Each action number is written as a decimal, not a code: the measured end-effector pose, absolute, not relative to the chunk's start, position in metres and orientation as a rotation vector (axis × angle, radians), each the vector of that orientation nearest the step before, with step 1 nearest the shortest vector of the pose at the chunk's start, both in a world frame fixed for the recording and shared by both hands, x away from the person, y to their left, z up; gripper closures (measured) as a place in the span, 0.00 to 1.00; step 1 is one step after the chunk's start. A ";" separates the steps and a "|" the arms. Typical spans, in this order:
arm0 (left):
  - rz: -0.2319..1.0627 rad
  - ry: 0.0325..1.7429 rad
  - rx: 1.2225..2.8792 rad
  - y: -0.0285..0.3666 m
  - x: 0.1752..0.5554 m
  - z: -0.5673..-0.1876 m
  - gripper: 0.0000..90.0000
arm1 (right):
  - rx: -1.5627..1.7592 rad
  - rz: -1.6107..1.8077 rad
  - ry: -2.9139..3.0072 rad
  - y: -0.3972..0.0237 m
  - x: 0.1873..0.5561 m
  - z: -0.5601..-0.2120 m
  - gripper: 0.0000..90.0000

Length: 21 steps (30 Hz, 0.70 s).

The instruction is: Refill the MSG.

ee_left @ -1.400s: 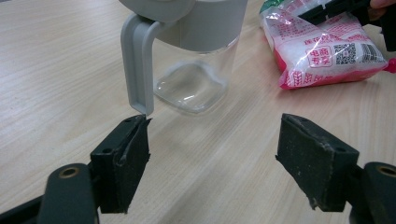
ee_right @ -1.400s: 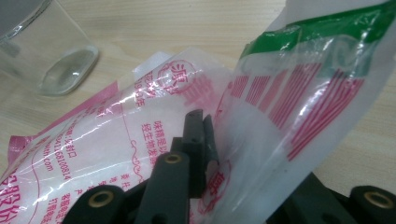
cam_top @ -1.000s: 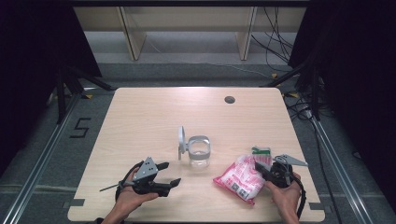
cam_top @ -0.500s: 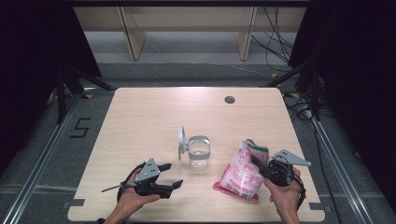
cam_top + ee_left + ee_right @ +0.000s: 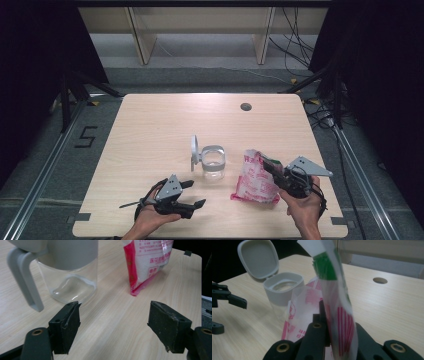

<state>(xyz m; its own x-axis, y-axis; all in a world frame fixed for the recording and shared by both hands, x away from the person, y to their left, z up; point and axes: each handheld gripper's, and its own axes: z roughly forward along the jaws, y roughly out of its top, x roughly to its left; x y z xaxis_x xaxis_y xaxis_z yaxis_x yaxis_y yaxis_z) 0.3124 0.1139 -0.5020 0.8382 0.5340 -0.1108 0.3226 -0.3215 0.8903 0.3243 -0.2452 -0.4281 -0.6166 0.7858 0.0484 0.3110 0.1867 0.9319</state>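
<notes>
The right gripper [image 5: 278,173] clenched the pink bag [image 5: 255,177] by its top, standing upright near the table's [image 5: 150,120] front edge, beside the open-lidded jar [image 5: 212,162]. The left gripper [image 5: 192,194] gaped empty; bare tabletop beyond.

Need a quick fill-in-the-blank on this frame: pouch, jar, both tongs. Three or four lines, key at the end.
1. The right tongs are shut on the pink ____.
2. The clear jar has its grey lid flipped ____.
3. The left tongs are ____, with nothing between the jaws.
4. The pouch has its bottom edge resting on the ____.

Missing words: pouch; open; open; table
</notes>
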 end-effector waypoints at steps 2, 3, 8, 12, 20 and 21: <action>0.240 0.629 1.939 0.109 0.312 -0.503 0.27 | 1.003 1.424 2.022 -0.245 0.324 -0.423 1.00; 0.245 0.626 1.937 0.106 0.312 -0.503 0.27 | 1.017 1.435 2.003 -0.243 0.324 -0.421 1.00; 0.252 0.627 1.937 0.096 0.314 -0.503 0.27 | 0.971 1.421 1.988 -0.245 0.329 -0.411 1.00; 0.272 0.629 1.914 0.086 0.318 -0.506 0.29 | 0.987 1.437 1.960 -0.246 0.333 -0.400 1.00; 0.286 0.610 1.919 0.062 0.324 -0.506 0.29 | 0.942 1.490 1.906 -0.244 0.330 -0.379 1.00; 0.291 0.603 1.916 0.057 0.323 -0.506 0.29 | 0.946 1.511 1.895 -0.242 0.328 -0.378 1.00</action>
